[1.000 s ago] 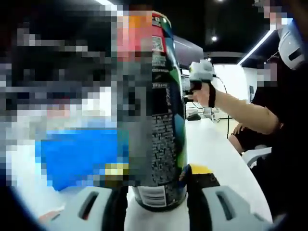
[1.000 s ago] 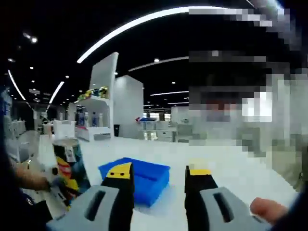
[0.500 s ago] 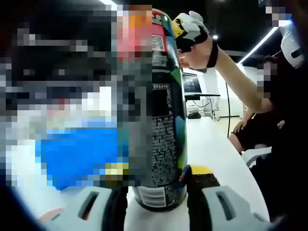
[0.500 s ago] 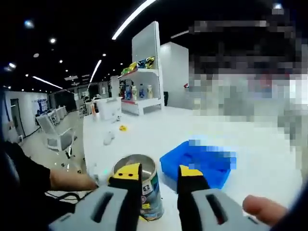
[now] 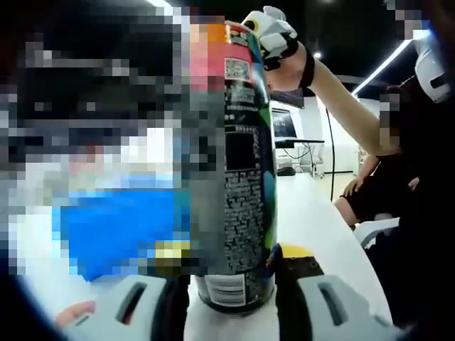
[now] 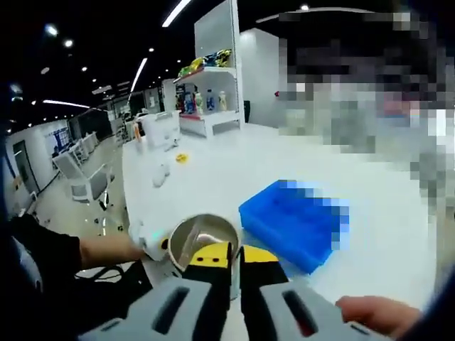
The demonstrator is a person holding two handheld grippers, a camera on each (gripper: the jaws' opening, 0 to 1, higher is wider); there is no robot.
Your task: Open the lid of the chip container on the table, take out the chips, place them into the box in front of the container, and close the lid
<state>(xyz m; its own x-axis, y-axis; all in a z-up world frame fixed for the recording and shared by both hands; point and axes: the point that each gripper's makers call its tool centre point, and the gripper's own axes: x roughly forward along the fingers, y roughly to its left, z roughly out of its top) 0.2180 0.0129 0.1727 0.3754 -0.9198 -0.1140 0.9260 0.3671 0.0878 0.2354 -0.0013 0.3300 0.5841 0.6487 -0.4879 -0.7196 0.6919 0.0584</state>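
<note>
in the left gripper view the left tool has its two jaws set on either side of the lower body of the chip container, which stands upright on the white tabletop; the yellow-tipped jaws press against its sides near the base, holding it. the right tool shows there at the container's top rim, held in a person's hand.

in the right gripper view the right tool hangs over the container's open silver mouth, its jaws drawn almost together with only a thin slit between them; whether anything is pinched there i cannot tell. the blue box sits on the tabletop just beside the container. a hand reaches the container from the left.
</note>
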